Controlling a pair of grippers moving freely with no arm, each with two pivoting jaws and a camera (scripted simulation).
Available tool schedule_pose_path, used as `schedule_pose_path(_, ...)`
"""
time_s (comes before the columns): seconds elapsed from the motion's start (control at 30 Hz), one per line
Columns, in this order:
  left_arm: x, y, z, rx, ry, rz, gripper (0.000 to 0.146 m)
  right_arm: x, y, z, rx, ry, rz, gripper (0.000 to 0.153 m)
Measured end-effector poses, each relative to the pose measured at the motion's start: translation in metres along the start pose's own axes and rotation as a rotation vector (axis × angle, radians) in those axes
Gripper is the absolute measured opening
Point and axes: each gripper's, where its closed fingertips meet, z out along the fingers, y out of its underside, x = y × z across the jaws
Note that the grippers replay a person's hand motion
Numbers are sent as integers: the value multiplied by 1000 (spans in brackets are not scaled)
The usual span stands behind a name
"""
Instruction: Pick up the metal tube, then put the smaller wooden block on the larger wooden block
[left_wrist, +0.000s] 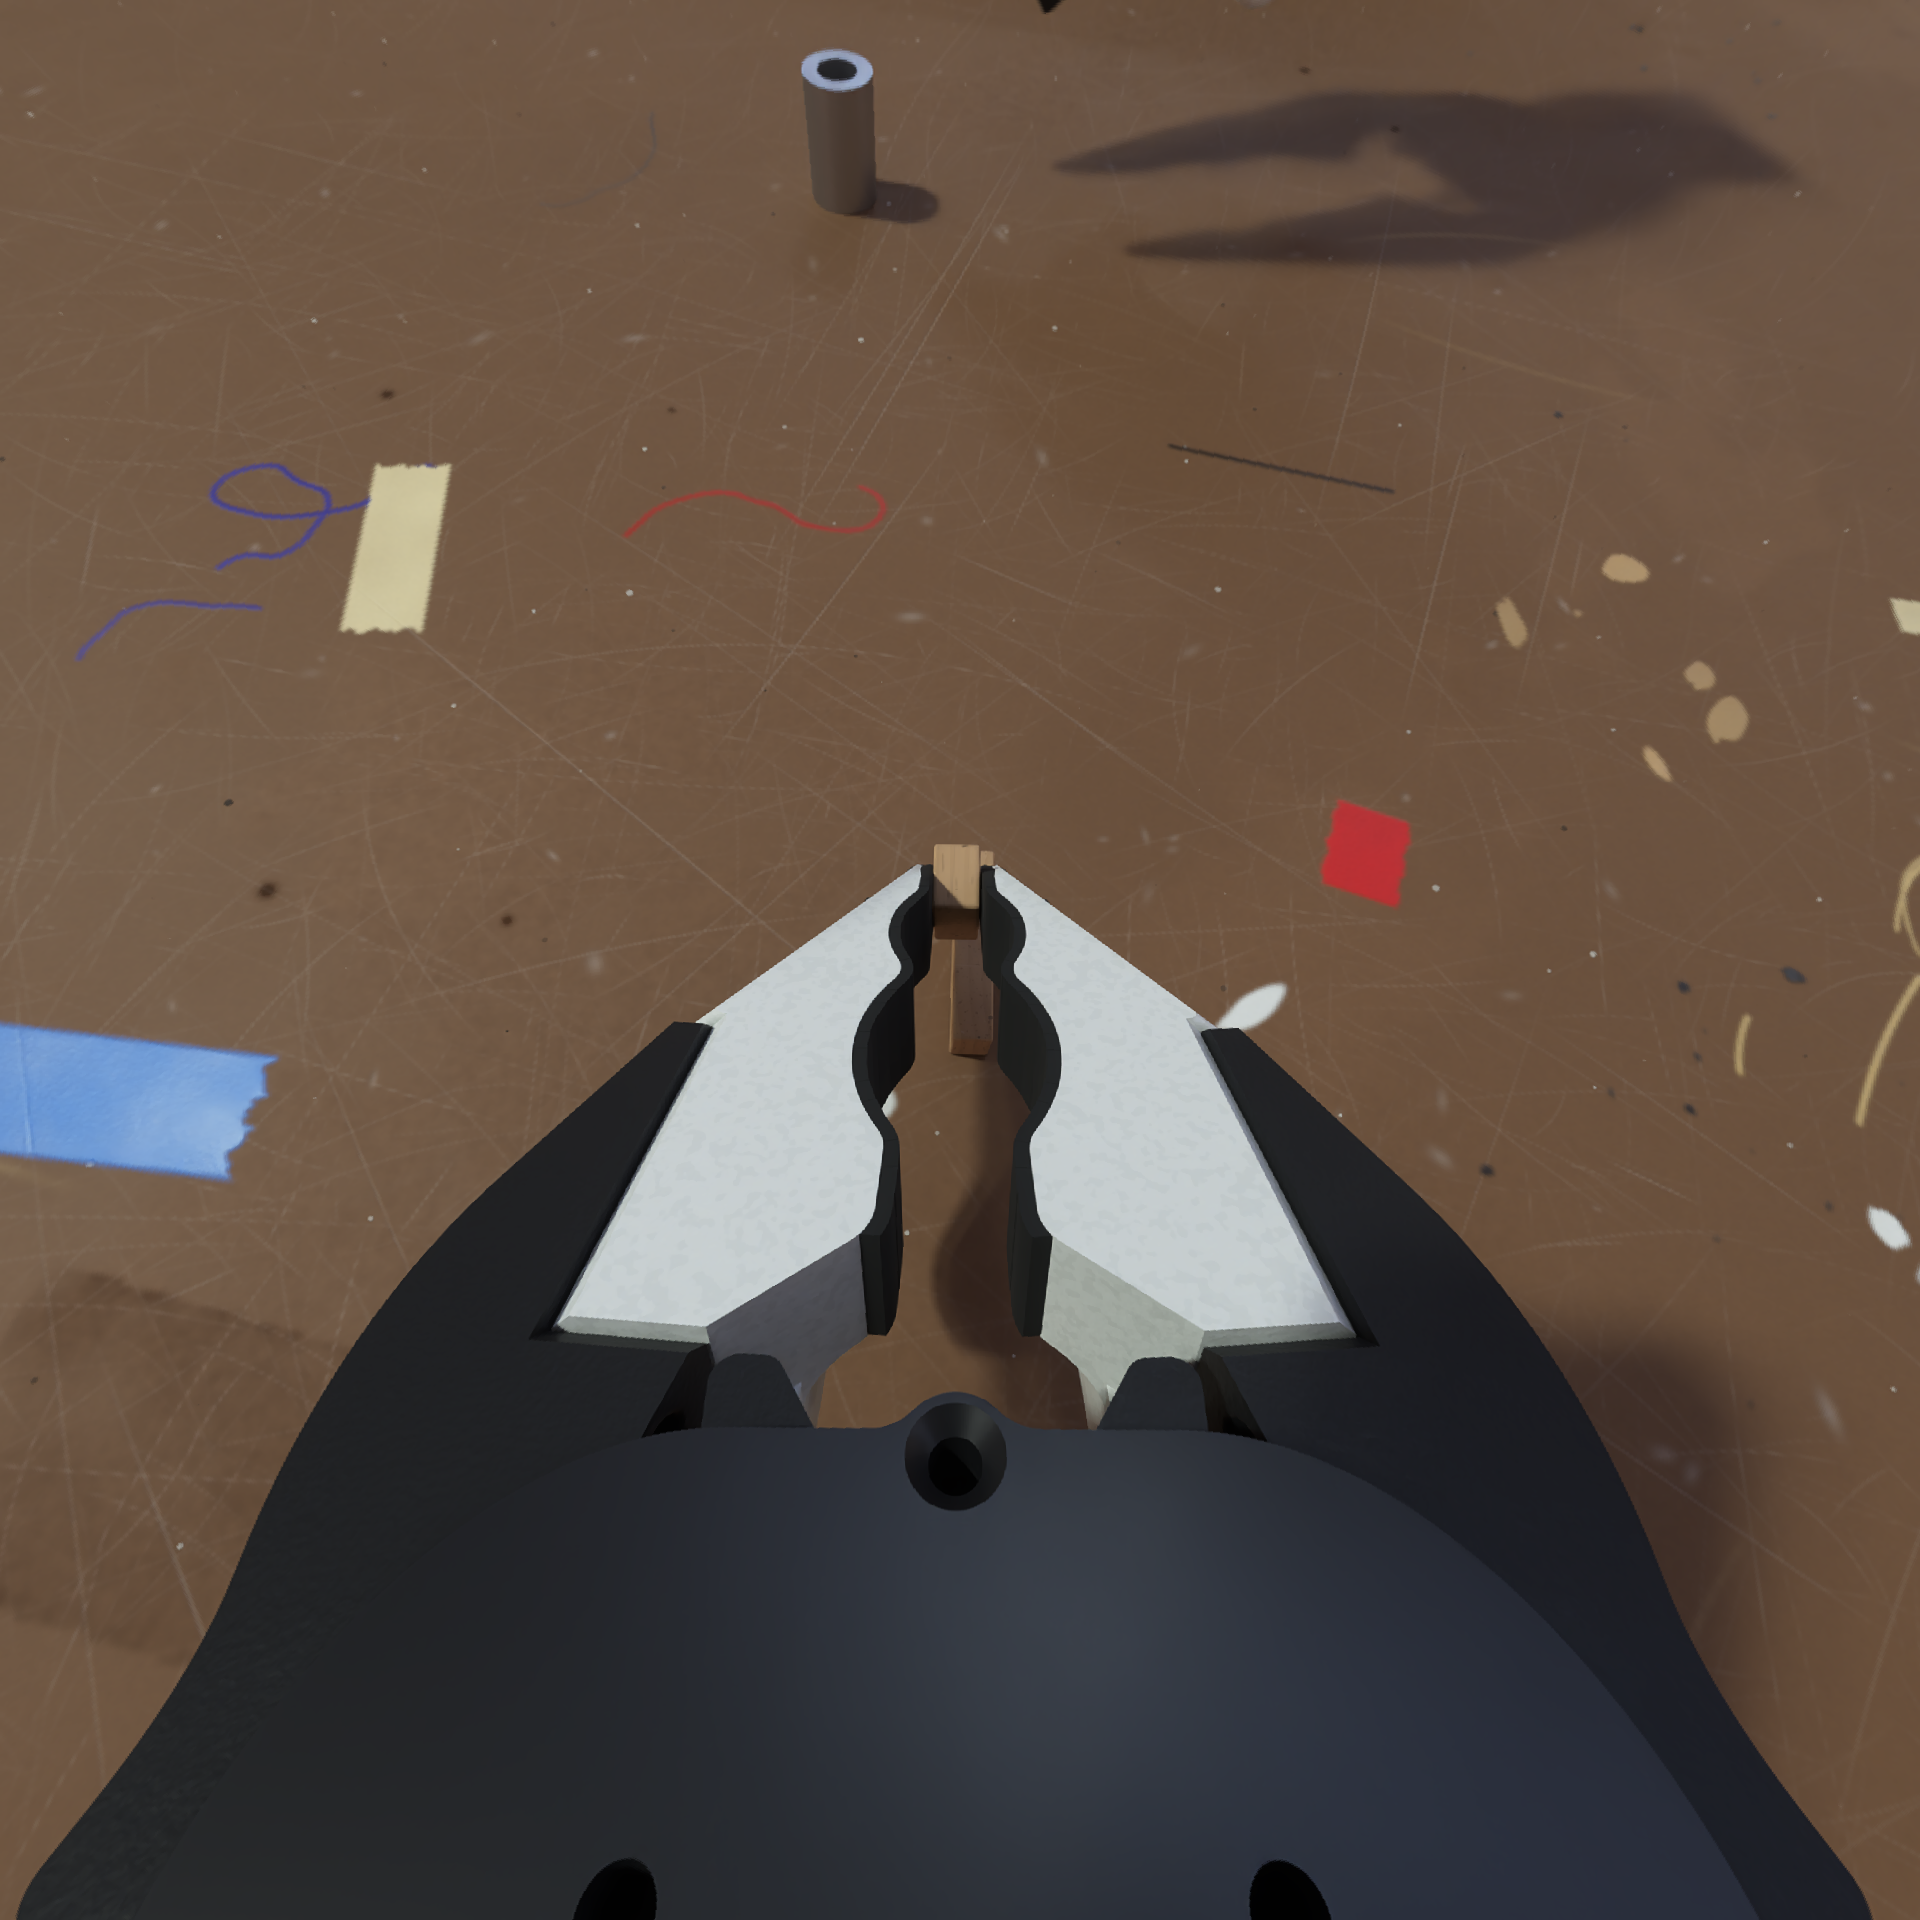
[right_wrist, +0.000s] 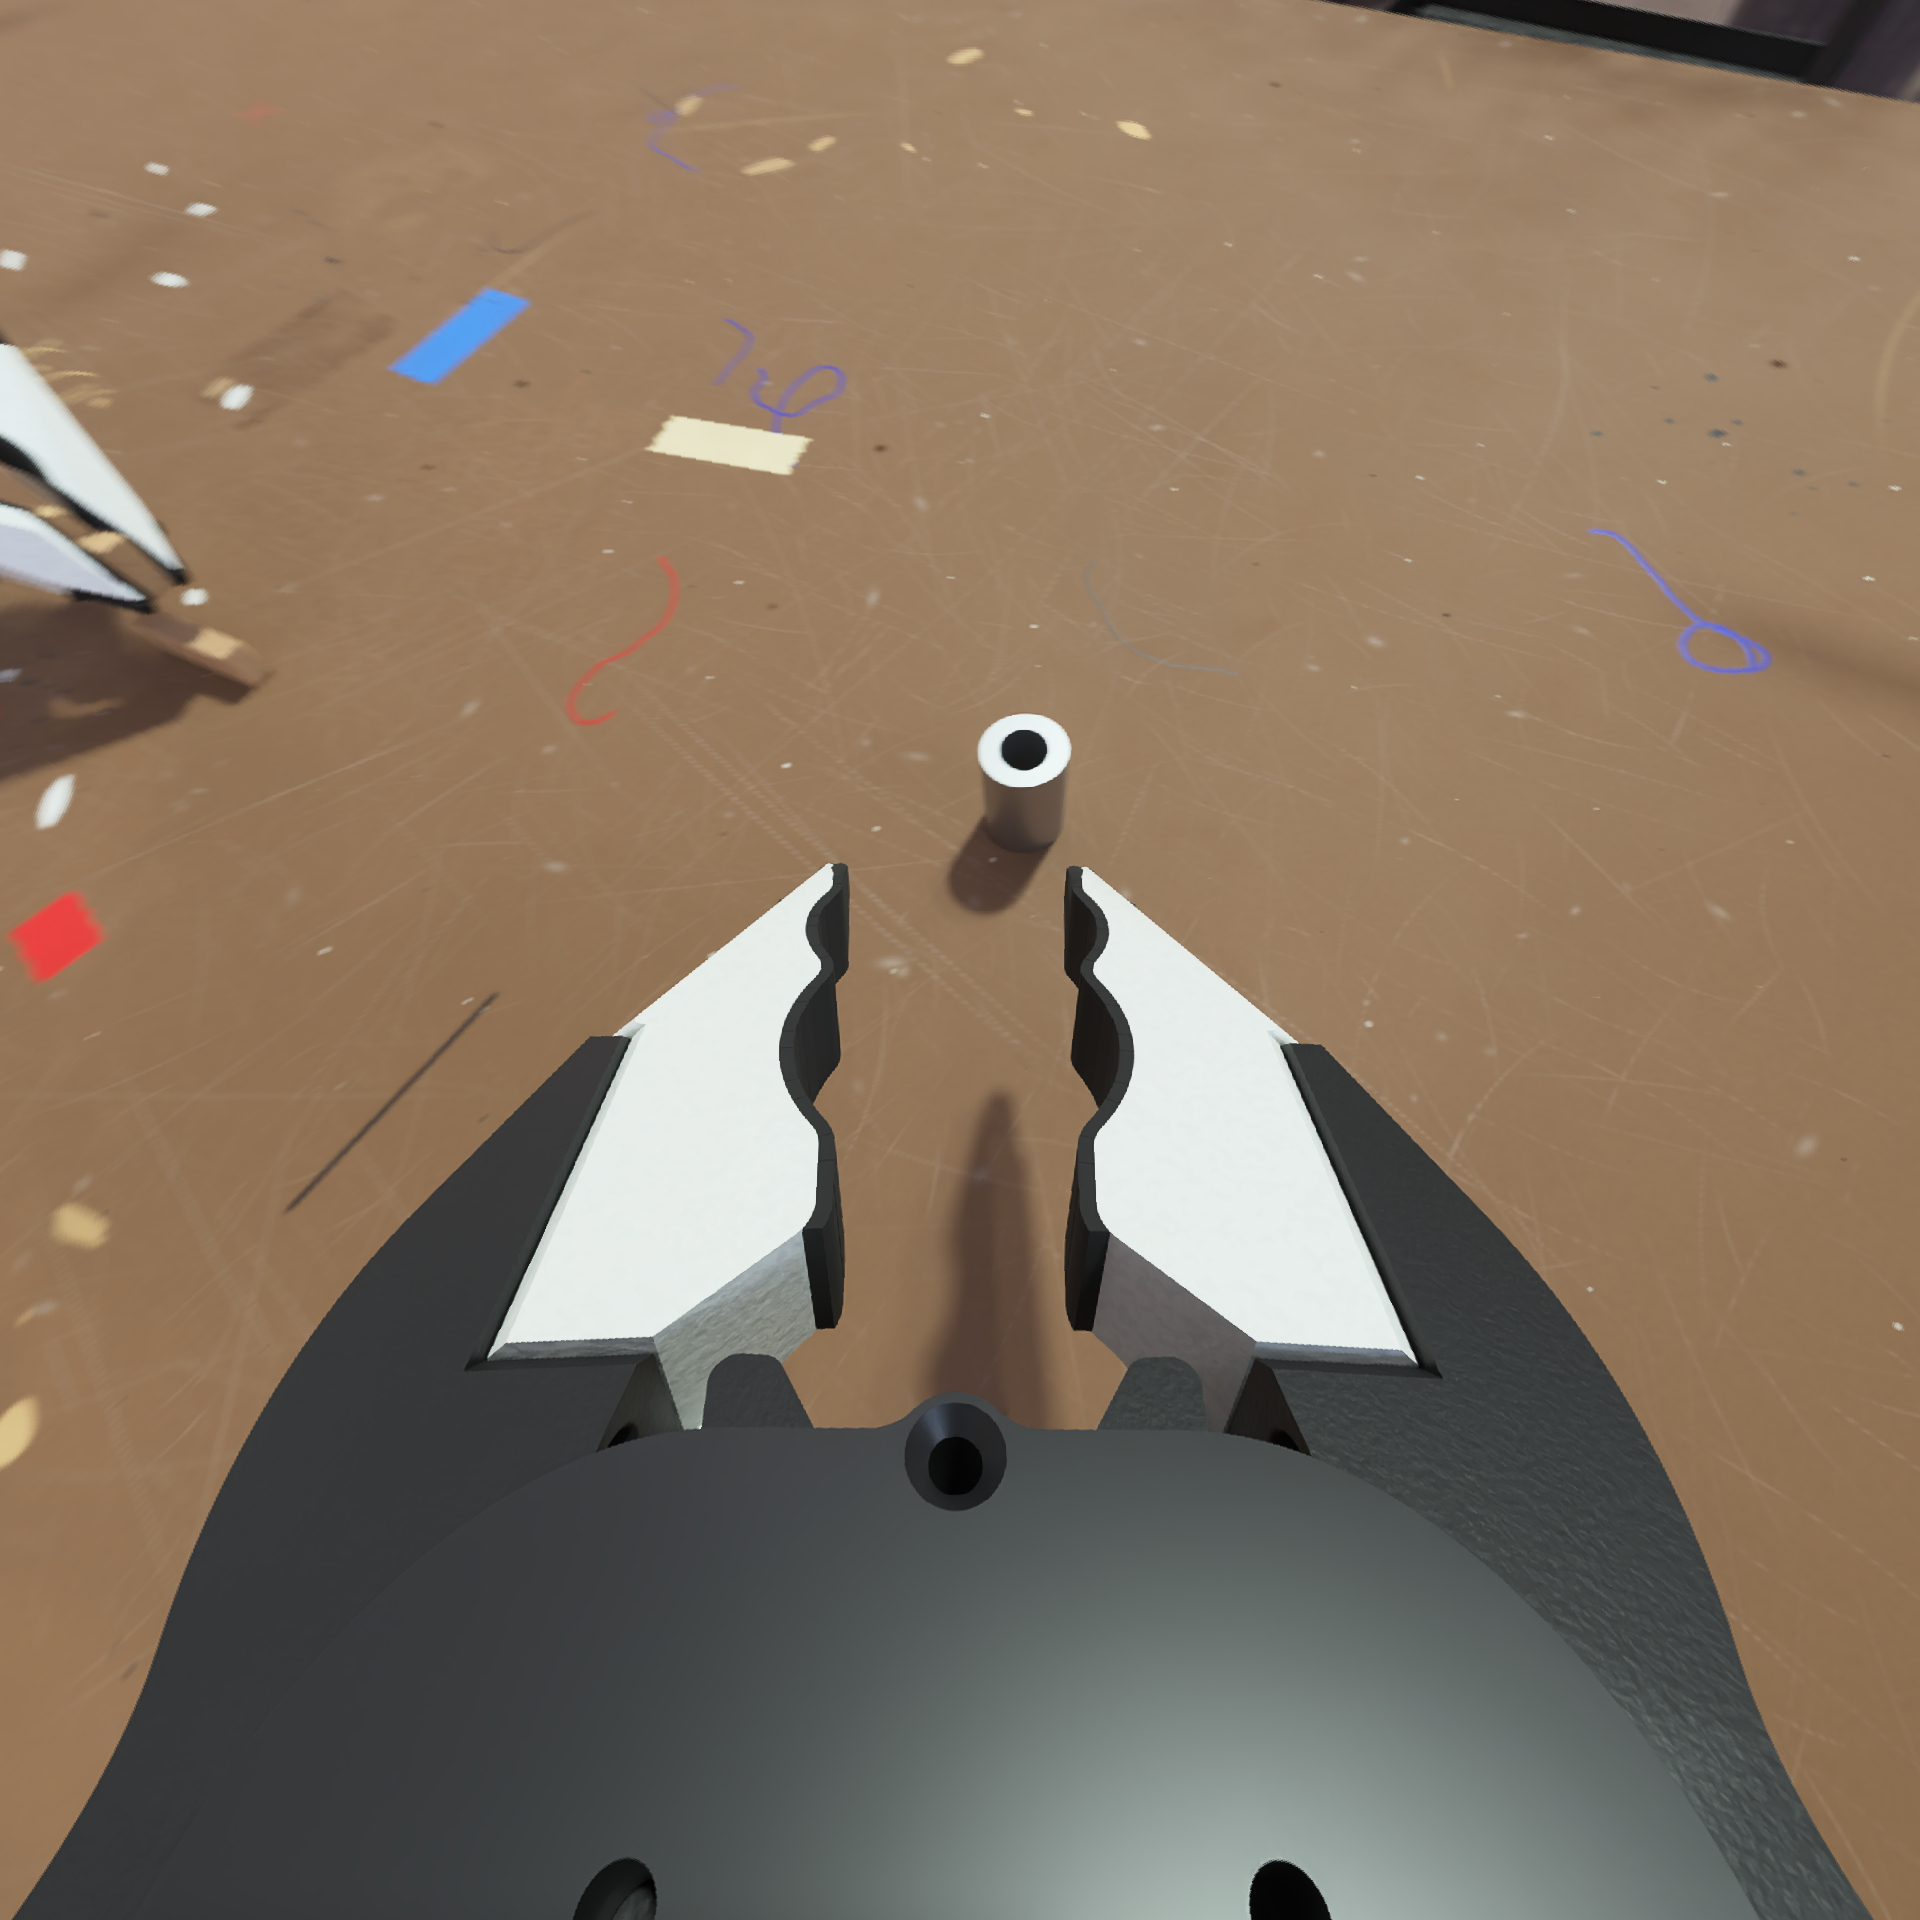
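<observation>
Right wrist view has the metal tube (right_wrist: 1023, 781) standing upright on the tabletop (right_wrist: 1351, 312), just ahead of the right claw (right_wrist: 956, 883); that claw is spread wide with nothing between its fingers, so the tube, by my reckoning, is not yet picked up; the approach looks lined up, the tube sitting a touch right of the gap's centre line. Over in the left wrist view the left claw (left_wrist: 957, 883) is closed on a small wooden block (left_wrist: 956, 894), the wood peeking out at the fingertips, with more wood showing lower in the gap; whether that is a second block beneath I cannot tell. From the right wrist view the same claw sits at the far left edge above a wooden piece on the tabletop; the stacking does not look finished, though I cannot say how close it is.

Round about: a red square patch (left_wrist: 1366, 854), blue tape (left_wrist: 125, 1099), a cream strip of tape (left_wrist: 396, 549), scribbles and pale flecks; all flat, none blocking the tube.
</observation>
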Motion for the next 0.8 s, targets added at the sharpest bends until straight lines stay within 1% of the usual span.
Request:
schedule_pose_path(0.13, 0, 4, 3, -22, -8, 7, 8, 11, -3, 27, -40, 68, -20, 40)
schedule_pose_path(0.27, 1, 6, 3, -28, -9, 12, 8, 16, -2, 50, -128, 24, 7, 40)
schedule_pose_path(0.43, 5, 9, 5, -38, 16, 18, 8, 18, 4, 63, -207, 7, 36, 38)
schedule_pose_path(0.47, 6, 10, 6, -45, 15, 22, 8, 17, 4, 64, -212, 0, 45, 37)
schedule_pose_path(0.53, 6, 11, 6, -56, 5, 32, 8, 16, 5, 65, -212, -9, 60, 28)
schedule_pose_path(0.6, 5, 10, 6, -50, 1, 32, 8, 15, 4, 63, -217, -5, 55, 23)
schedule_pose_path(0.7, 4, 7, 4, -18, -2, 18, 8, 20, -5, 53, -191, 58, 9, 22)
schedule_pose_path(0.8, 4, 1, 0, 25, 10, -1, 10, 13, -28, 37, -105, 117, -77, 22)
